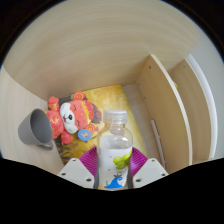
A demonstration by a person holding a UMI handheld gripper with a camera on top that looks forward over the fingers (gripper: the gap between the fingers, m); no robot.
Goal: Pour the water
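A clear plastic water bottle with a green and blue label stands upright between my fingers, no cap visible on its neck. My gripper has its purple pads pressed on both sides of the bottle's body. A grey cup with a handle stands to the left of the bottle, beyond the left finger, apart from it. The bottle hides the table just ahead of the fingers.
A red and white plush toy lies on a yellow picture mat between the cup and the bottle. A pale wooden rack with upright boards stands to the right. The table is light wood.
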